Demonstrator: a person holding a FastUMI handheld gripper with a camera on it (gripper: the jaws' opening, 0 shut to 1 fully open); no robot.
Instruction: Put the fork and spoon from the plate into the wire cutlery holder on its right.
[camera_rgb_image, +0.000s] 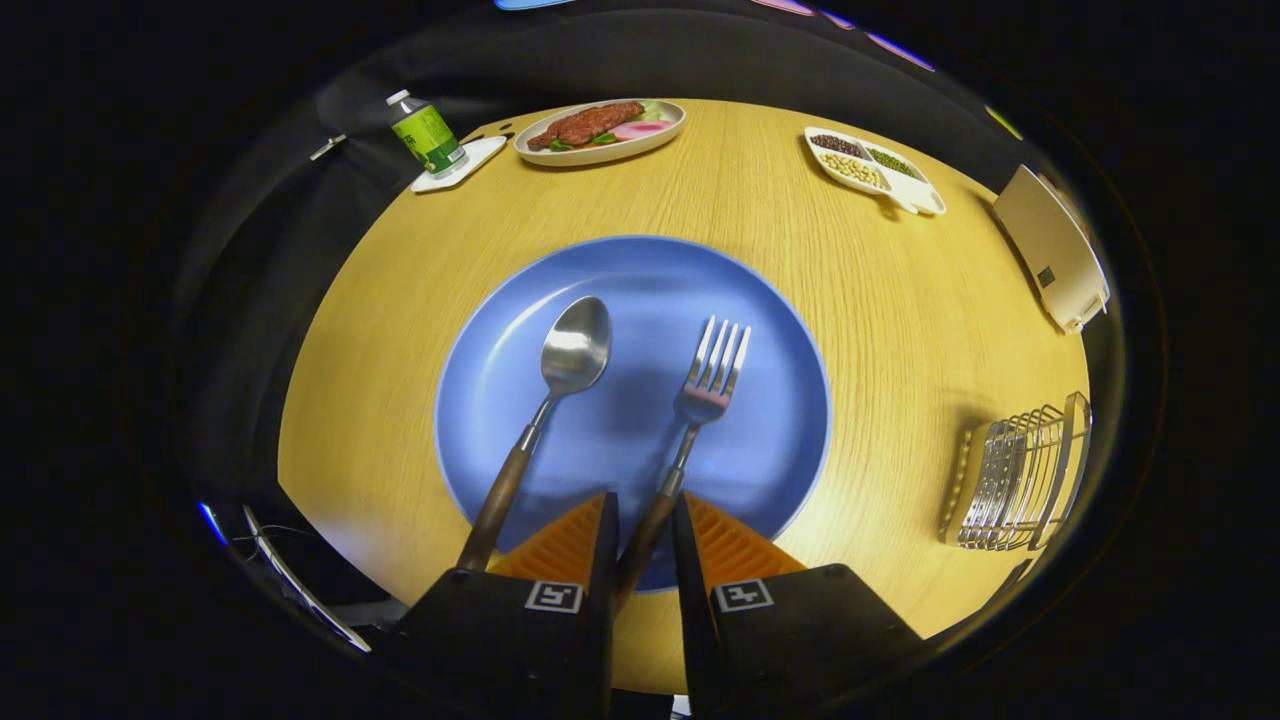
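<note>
A blue plate lies on the round wooden table just ahead of my fingers. On it lie a spoon to the left and a fork to the right, both with dark wooden handles pointing back at me. My gripper is at the plate's near rim, its fingers drawn close together on the fork's handle, one on each side. The fork still rests flat on the plate. The spoon's handle runs just left of the left finger. The wire cutlery holder stands on the table to the right of the plate.
At the table's far side are an oval dish of food, a green bottle on a white coaster, and a divided white dish of beans. A beige box sits at the right edge, beyond the holder.
</note>
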